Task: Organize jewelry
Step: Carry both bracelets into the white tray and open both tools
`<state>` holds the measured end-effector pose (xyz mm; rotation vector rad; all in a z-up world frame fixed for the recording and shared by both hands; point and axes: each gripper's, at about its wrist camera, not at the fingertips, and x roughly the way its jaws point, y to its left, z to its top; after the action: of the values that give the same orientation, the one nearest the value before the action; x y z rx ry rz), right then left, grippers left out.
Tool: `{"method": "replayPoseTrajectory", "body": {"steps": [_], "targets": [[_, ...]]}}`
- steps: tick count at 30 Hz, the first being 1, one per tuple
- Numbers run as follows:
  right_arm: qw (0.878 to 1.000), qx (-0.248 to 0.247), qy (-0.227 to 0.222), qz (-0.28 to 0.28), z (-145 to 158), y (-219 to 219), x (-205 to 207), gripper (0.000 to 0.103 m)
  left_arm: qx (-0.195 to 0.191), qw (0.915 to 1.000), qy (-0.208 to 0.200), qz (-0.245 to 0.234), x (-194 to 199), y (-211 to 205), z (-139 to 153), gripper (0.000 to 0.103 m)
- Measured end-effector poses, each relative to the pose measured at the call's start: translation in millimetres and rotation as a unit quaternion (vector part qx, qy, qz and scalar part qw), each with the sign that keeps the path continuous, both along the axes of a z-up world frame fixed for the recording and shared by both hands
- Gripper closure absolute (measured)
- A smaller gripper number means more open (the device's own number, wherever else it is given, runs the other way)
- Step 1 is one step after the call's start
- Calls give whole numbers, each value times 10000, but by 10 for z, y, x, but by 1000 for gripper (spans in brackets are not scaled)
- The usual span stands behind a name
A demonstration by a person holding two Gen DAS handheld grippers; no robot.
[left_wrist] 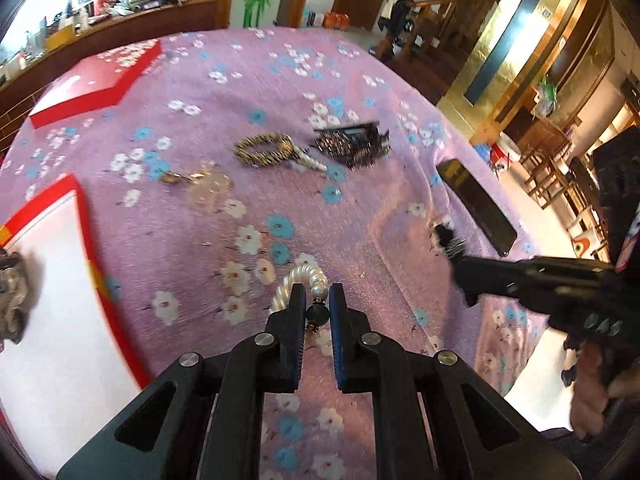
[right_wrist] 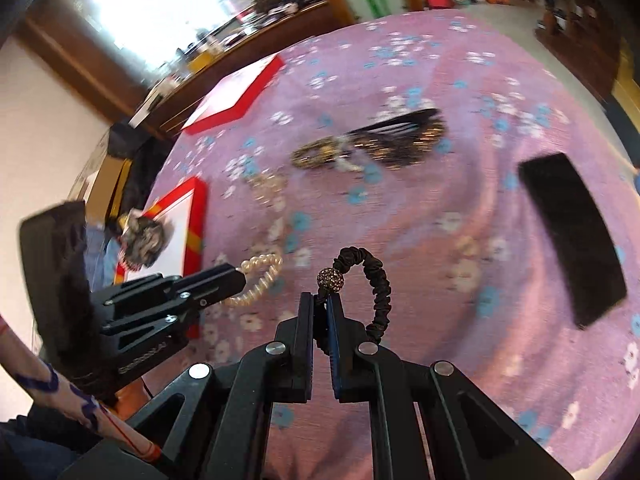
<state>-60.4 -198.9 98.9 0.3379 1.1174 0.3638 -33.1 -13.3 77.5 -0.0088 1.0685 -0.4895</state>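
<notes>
Across both views spreads a bench (left_wrist: 208, 92) under purple floral cloth, wooden furniture behind. At lower centre of the left view, the left gripper (left_wrist: 314, 300) clamps a pearl bracelet (left_wrist: 298, 274), arching upward. The right gripper (right_wrist: 320, 306) pinches a black scrunchie (right_wrist: 372, 280), looping up and right.

We see daylight flooding in from a blown-out window (right_wrist: 160, 4) far beyond the fingers and to their left, so the pink floral cloth (left_wrist: 208, 92) is evenly bright with only soft shadows. Both views bend strongly toward their dark rounded corners. Motion blur smears the right wrist view most, softening the dark beaded pile (right_wrist: 400, 140) ahead of the fingers; the fingers (right_wrist: 306, 320) themselves stay sharp.
</notes>
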Motion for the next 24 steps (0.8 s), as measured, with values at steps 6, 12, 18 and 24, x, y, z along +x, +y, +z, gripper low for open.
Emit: {"method": "replayPoseTrajectory", "body": {"steps": [6, 12, 18, 24], "targets": [[9995, -17, -88, 312, 26, 301, 17, 96, -30, 9997, -189, 141, -69, 213, 192, 92], [9982, -40, -182, 562, 70, 530, 8, 96, -25, 9990, -356, 286, -145, 380, 319, 92], [9971, -50, -242, 726, 111, 697, 9, 96, -75, 9975, -505, 484, -207, 586, 438, 92], [9954, -65, -300, 904, 141, 862, -5, 96, -29, 9954, -608, 738, -261, 800, 495, 92]]}}
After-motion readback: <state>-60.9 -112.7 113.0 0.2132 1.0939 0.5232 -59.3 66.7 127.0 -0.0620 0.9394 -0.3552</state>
